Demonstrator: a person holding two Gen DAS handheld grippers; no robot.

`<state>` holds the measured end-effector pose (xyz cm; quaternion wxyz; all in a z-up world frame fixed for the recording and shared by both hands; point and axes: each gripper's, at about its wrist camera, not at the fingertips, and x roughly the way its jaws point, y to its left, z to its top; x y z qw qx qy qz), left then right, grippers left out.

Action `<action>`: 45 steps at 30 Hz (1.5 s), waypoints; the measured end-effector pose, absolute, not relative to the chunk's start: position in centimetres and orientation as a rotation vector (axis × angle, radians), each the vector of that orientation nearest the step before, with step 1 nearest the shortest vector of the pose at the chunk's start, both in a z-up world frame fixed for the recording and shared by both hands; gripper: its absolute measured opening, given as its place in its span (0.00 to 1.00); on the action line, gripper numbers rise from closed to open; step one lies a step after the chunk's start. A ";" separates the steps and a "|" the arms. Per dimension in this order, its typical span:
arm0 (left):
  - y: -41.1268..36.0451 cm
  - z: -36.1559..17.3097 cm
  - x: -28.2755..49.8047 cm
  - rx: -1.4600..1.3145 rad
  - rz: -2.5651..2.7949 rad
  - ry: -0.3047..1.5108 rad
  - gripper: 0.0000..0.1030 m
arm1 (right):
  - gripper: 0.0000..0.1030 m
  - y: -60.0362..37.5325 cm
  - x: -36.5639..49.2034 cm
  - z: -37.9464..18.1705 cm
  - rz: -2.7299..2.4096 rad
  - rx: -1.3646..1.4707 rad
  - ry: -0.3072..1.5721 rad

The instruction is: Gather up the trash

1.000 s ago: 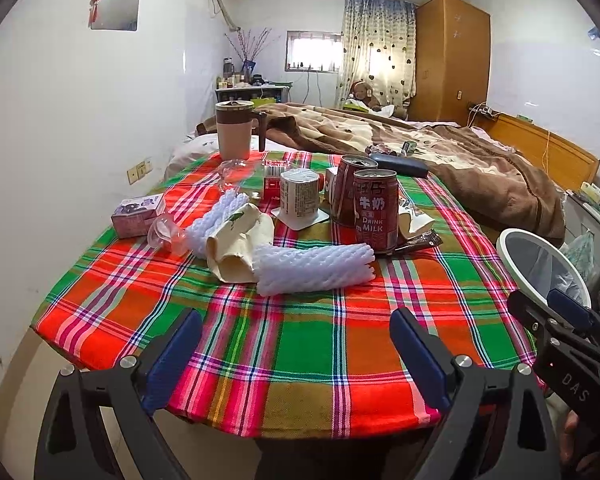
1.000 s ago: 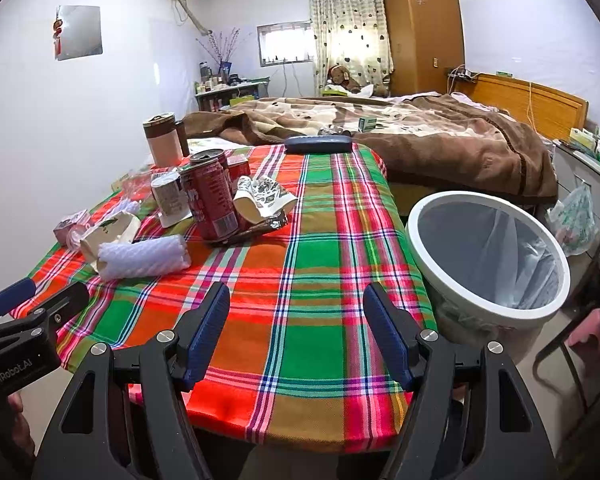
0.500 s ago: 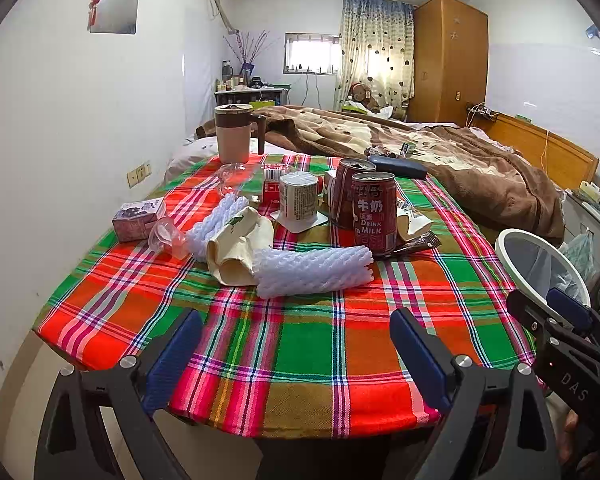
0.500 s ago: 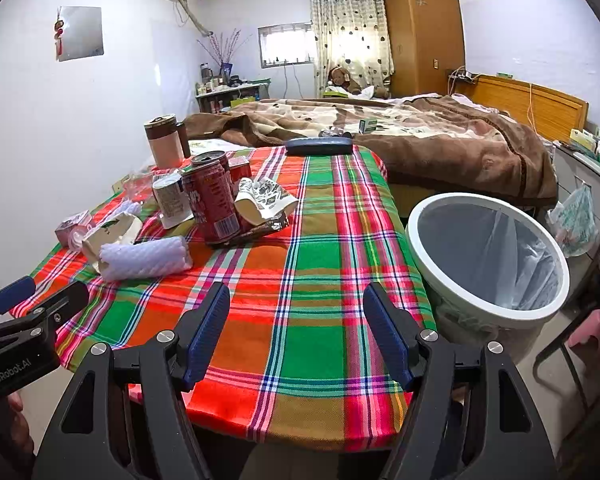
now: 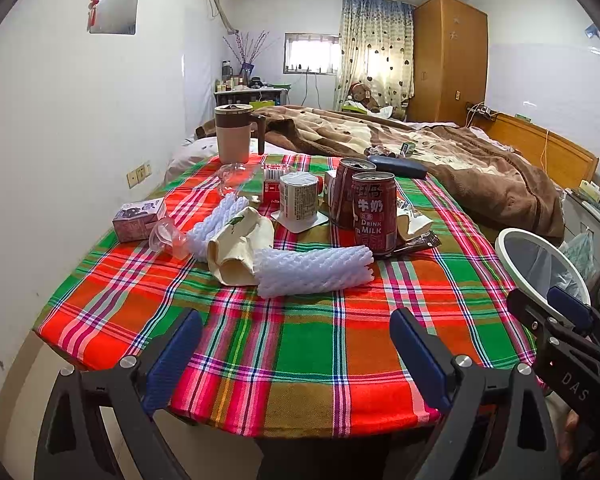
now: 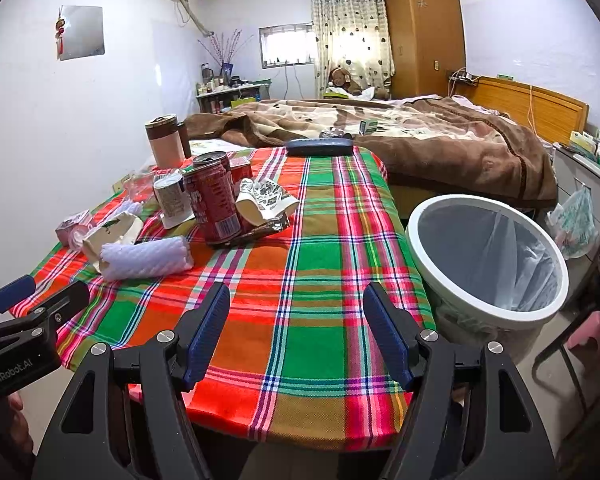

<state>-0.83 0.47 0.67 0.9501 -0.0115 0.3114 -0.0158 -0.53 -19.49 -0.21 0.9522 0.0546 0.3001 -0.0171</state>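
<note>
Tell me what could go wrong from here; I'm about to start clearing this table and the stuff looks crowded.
1. The two red milk cans stand upright and open-topped, close together among wrappers; a wide-open claw reaching in may tip one, and any leftover could spill on the plaid tablecloth.
2. The white foam net is soft and may slip out of a grip.
3. The trash bin sits off the table's right side, so the left claw would have to cross over the right claw.

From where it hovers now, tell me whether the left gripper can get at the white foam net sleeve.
Probably yes: the left gripper is open, and only bare tablecloth separates it from the foam sleeve straight ahead.
</note>
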 end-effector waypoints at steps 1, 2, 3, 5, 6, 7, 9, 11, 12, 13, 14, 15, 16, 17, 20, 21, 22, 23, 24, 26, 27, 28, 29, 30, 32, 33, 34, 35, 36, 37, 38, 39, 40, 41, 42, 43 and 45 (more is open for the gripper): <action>0.5 0.7 -0.8 -0.024 -0.032 0.633 0.93 | 0.69 -19.5 -0.5 -0.2 -0.035 0.112 0.609; 0.5 0.7 -0.8 -0.023 -0.031 0.633 0.93 | 0.69 -19.5 -0.5 -0.2 -0.034 0.112 0.609; 0.5 0.7 -0.8 -0.023 -0.031 0.634 0.93 | 0.69 -19.5 -0.5 -0.2 -0.034 0.111 0.609; 0.5 0.7 -0.8 -0.023 -0.032 0.633 0.93 | 0.69 -19.5 -0.5 -0.2 -0.035 0.112 0.609; 0.5 0.7 -0.8 -0.023 -0.031 0.633 0.93 | 0.69 -19.5 -0.5 -0.2 -0.034 0.111 0.609; 0.5 0.7 -0.9 -0.023 -0.031 0.633 0.93 | 0.69 -19.5 -0.5 -0.2 -0.034 0.111 0.609; 0.4 0.7 -0.8 -0.023 -0.032 0.633 0.93 | 0.69 -19.5 -0.5 -0.2 -0.034 0.112 0.609; 0.4 0.7 -0.9 -0.023 -0.031 0.633 0.93 | 0.69 -19.5 -0.5 -0.2 -0.034 0.112 0.610; 0.5 0.7 -0.8 -0.023 -0.031 0.634 0.93 | 0.69 -19.5 -0.5 -0.3 -0.035 0.112 0.611; 0.5 0.7 -0.8 -0.023 -0.031 0.634 0.93 | 0.69 -19.4 -0.6 -0.2 -0.035 0.112 0.610; 0.5 0.7 -0.8 -0.024 -0.031 0.634 0.93 | 0.69 -19.4 -0.6 -0.2 -0.035 0.112 0.610; 0.5 0.7 -0.8 -0.023 -0.031 0.634 0.93 | 0.69 -19.4 -0.6 -0.1 -0.034 0.111 0.611; 0.5 0.7 -0.8 -0.022 -0.031 0.634 0.93 | 0.69 -19.4 -0.6 -0.2 -0.034 0.111 0.611; 0.6 0.7 -0.8 -0.022 -0.030 0.635 0.93 | 0.69 -19.4 -0.5 -0.2 -0.034 0.112 0.611; 0.6 0.6 -0.7 -0.021 -0.032 0.637 0.93 | 0.69 -19.4 -0.4 -0.3 -0.032 0.111 0.615; 0.8 0.5 -0.6 -0.022 -0.034 0.637 0.93 | 0.69 -19.4 -0.3 -0.3 -0.030 0.111 0.615; 1.0 0.5 -0.4 -0.022 -0.035 0.638 0.93 | 0.69 -19.4 -0.1 -0.3 -0.027 0.111 0.615; 1.2 0.4 -0.2 -0.022 -0.037 0.640 0.93 | 0.69 -19.3 0.1 -0.3 -0.024 0.109 0.614; 1.4 0.3 0.0 -0.019 -0.042 0.643 0.93 | 0.69 -19.3 0.3 -0.3 -0.020 0.109 0.608; 1.9 0.0 0.6 -0.005 -0.053 0.648 0.93 | 0.69 -19.3 0.9 -0.3 -0.010 0.114 0.603; 2.2 -0.2 1.0 0.004 -0.058 0.658 0.93 | 0.69 -19.3 1.3 -0.3 0.000 0.116 0.601; 2.5 -0.3 1.3 0.008 -0.063 0.667 0.93 | 0.69 -19.3 1.7 -0.4 0.005 0.117 0.607; 3.0 -0.4 1.7 0.002 -0.069 0.674 0.93 | 0.69 -19.3 2.3 -0.3 0.017 0.120 0.613; 3.3 -0.5 2.0 -0.005 -0.071 0.680 0.93 | 0.69 -19.2 2.6 -0.3 0.033 0.125 0.609; 4.2 -0.5 2.8 -0.025 -0.077 0.687 0.93 | 0.69 -19.1 3.4 -0.2 0.051 0.129 0.601; 4.4 -0.5 3.0 -0.025 -0.075 0.686 0.93 | 0.69 -19.0 3.7 -0.1 0.063 0.129 0.598; 4.7 -0.4 3.3 -0.023 -0.074 0.678 0.93 | 0.69 -18.9 4.1 -0.2 0.076 0.129 0.599; 5.0 -0.3 3.6 -0.019 -0.078 0.668 0.93 | 0.69 -18.7 4.7 -0.2 0.087 0.130 0.609; 5.1 -0.3 3.8 -0.017 -0.077 0.666 0.93 | 0.69 -18.5 5.4 -0.2 0.108 0.130 0.620; 5.3 -0.3 4.2 -0.011 -0.077 0.667 0.93 | 0.69 -18.3 6.0 -0.3 0.124 0.127 0.631; 5.5 -0.3 4.7 -0.002 -0.079 0.671 0.93 | 0.69 -18.0 6.6 -0.3 0.135 0.121 0.637; 5.6 -0.3 5.1 0.003 -0.080 0.676 0.93 | 0.69 -17.8 7.1 -0.3 0.151 0.113 0.639; 5.6 -0.3 5.5 0.007 -0.089 0.682 0.93 | 0.69 -17.6 7.5 -0.3 0.158 0.110 0.643; 5.6 -0.4 5.9 0.013 -0.106 0.683 0.93 | 0.69 -17.4 8.1 -0.2 0.162 0.111 0.647; 5.6 -0.4 6.2 0.019 -0.117 0.683 0.93 | 0.69 -17.3 8.9 -0.1 0.179 0.120 0.647; 5.5 -0.5 6.6 0.028 -0.132 0.682 0.93 | 0.69 -17.2 9.5 -0.1 0.192 0.126 0.650; 5.2 -0.6 7.3 0.042 -0.145 0.689 0.93 | 0.69 -16.8 10.7 -0.2 0.198 0.116 0.663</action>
